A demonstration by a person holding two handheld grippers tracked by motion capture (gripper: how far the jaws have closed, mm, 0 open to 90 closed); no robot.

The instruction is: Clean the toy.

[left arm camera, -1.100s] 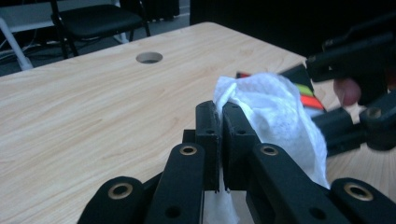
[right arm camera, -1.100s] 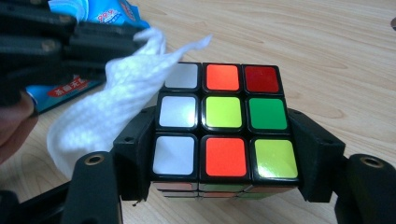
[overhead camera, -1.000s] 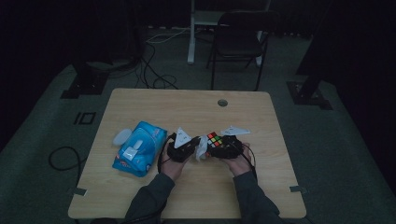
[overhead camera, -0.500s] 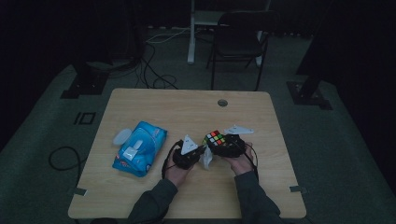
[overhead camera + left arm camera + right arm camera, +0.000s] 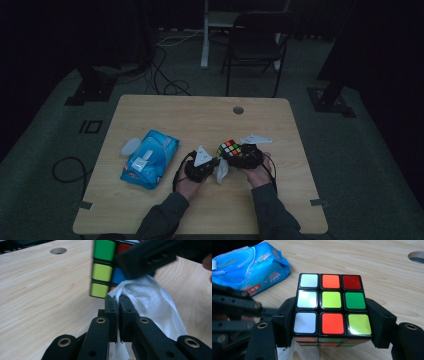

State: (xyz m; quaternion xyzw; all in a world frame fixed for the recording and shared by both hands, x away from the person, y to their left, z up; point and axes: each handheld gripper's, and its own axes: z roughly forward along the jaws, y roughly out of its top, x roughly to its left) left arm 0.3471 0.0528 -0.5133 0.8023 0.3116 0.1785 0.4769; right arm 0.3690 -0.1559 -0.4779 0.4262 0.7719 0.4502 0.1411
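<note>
1. A person seated at a pale wooden surface works two handheld tongs close together near its front edge, forearms entering from the bottom of the high view.
2. The right tongs are clenched on a Rubik's cube, one black jaw pressed to each side of it; the cube's upper face shows white, orange, red, yellow and green squares (the middle one yellow).
3. In the high view the Rubik's cube sits at the forward end of the right tongs, just right of the surface's middle line and held in front of the person's right hand.
4. The left tongs are clenched on a white wipe, the jaws closed tight with a fold of the cloth pinched at their tips.
5. From the left gripper view the cube hangs just above and beyond those tips, its green and yellow column facing the camera, while the wipe bunches up against its lower corner beneath the other tongs' black jaw.
6. Seen from above, the left tongs and the wipe lie between the two hands, the wipe drooping toward the surface.
7. A blue wet-wipe pack lies flat well to the left of both tongs, a small white object just beside its far-left corner.
8. A round cable hole marks the surface's far side; a dark chair stands on the floor beyond.
</note>
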